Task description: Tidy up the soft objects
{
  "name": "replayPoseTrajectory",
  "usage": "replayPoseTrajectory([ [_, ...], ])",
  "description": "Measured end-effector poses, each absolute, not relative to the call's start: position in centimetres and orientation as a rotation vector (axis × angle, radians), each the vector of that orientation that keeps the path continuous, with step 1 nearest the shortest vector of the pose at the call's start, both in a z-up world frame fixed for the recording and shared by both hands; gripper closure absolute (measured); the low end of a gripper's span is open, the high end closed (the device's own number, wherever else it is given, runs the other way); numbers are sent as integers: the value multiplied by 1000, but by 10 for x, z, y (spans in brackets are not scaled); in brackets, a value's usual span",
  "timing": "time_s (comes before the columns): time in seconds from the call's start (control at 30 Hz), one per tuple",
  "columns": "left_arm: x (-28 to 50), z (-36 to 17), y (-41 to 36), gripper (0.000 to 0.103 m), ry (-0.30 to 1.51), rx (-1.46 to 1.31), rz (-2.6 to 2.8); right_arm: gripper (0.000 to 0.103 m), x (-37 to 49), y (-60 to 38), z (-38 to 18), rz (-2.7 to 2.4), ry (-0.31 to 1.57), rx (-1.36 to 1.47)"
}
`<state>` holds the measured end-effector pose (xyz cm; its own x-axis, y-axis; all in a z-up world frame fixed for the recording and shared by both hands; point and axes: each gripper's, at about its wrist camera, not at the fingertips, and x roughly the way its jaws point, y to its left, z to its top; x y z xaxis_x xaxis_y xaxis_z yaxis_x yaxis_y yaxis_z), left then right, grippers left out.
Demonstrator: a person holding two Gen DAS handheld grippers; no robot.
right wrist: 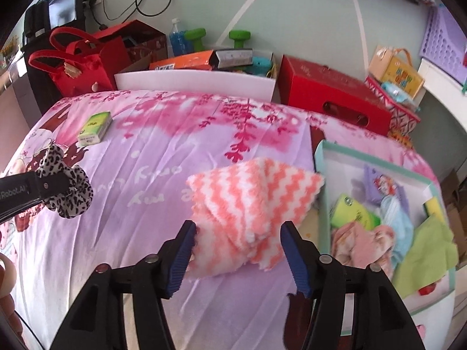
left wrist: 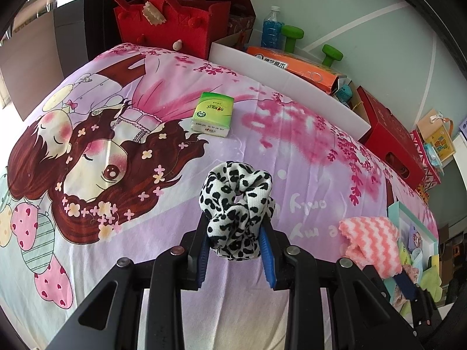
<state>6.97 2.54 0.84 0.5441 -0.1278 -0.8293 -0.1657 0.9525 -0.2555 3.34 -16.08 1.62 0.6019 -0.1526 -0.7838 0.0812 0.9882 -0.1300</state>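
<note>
My left gripper [left wrist: 235, 224] is shut on a black-and-white leopard-print scrunchie [left wrist: 236, 201], held just above the pink cartoon bedsheet [left wrist: 163, 175]. From the right wrist the scrunchie [right wrist: 67, 192] shows at the far left. A fluffy orange-and-white zigzag cloth [right wrist: 251, 198] lies bunched on the sheet between the wide jaws of my right gripper [right wrist: 238, 227]. The left pad brushes the cloth and the right pad stands clear of it. The cloth [left wrist: 370, 245] also shows at the right in the left wrist view. A teal-rimmed tray [right wrist: 321, 157] to the right holds several soft cloths.
A green tissue pack [left wrist: 213, 113] lies on the sheet further back. Beyond the bed stand a red felt bag [left wrist: 172, 20], a white box [right wrist: 195, 83] of packets, a red carton [right wrist: 332, 99], green dumbbells [right wrist: 239, 38] and a water bottle [left wrist: 273, 26].
</note>
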Motion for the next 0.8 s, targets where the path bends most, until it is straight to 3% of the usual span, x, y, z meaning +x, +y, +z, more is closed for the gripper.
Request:
replayPoseTrajectory([
  [0.2, 70, 8, 25, 71, 1002, -323, 20, 31, 32, -160, 28, -154, 842, -96],
  [0.8, 71, 4, 23, 71, 1015, -317, 19, 31, 48, -155, -16, -97, 954, -68],
])
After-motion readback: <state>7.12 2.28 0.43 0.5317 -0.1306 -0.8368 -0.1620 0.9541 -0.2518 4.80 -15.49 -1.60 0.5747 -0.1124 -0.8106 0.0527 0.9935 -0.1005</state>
